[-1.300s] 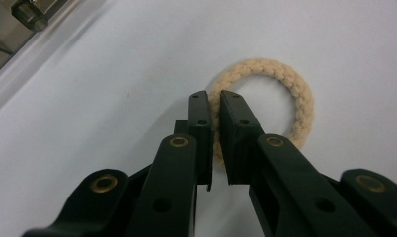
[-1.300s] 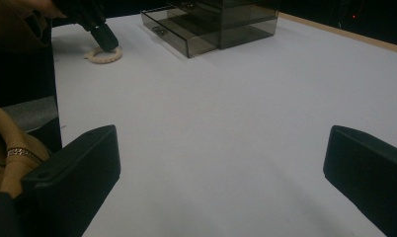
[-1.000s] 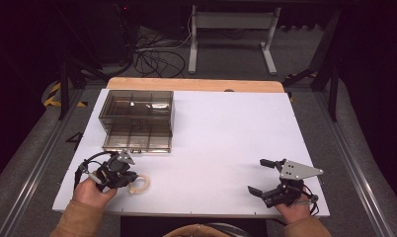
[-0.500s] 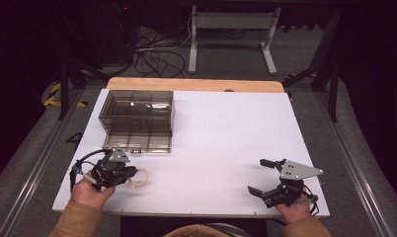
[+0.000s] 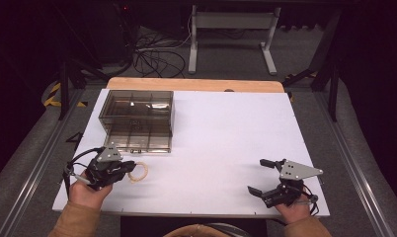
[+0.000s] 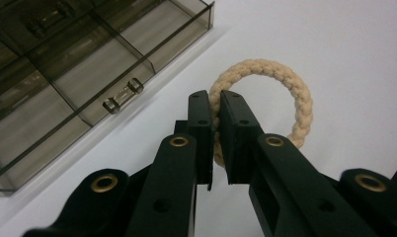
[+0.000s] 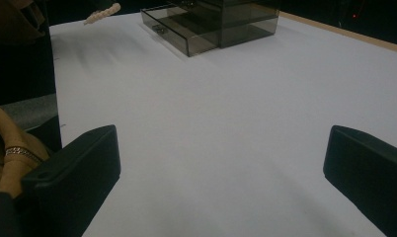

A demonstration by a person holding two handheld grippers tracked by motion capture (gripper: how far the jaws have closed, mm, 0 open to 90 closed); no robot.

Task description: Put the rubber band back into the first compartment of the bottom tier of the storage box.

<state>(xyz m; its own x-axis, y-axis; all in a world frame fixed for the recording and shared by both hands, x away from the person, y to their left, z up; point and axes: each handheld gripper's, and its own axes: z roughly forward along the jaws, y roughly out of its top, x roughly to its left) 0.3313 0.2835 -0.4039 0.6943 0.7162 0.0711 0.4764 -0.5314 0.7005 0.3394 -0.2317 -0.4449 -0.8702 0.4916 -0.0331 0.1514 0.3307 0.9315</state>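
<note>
I am pinching the braided rope ring (image 6: 265, 94) between my left gripper (image 6: 215, 106) fingers, near the front drawer of the smoky plastic organizer box (image 5: 137, 118) on the white worktop (image 5: 226, 148). My right gripper (image 5: 265, 177) fingers are spreading wide, holding nothing. I am seeing no readable writing.

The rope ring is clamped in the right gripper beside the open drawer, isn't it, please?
Not quite: the left gripper clamps the rope ring, as the left gripper view shows. It does lie beside the open drawer.
</note>
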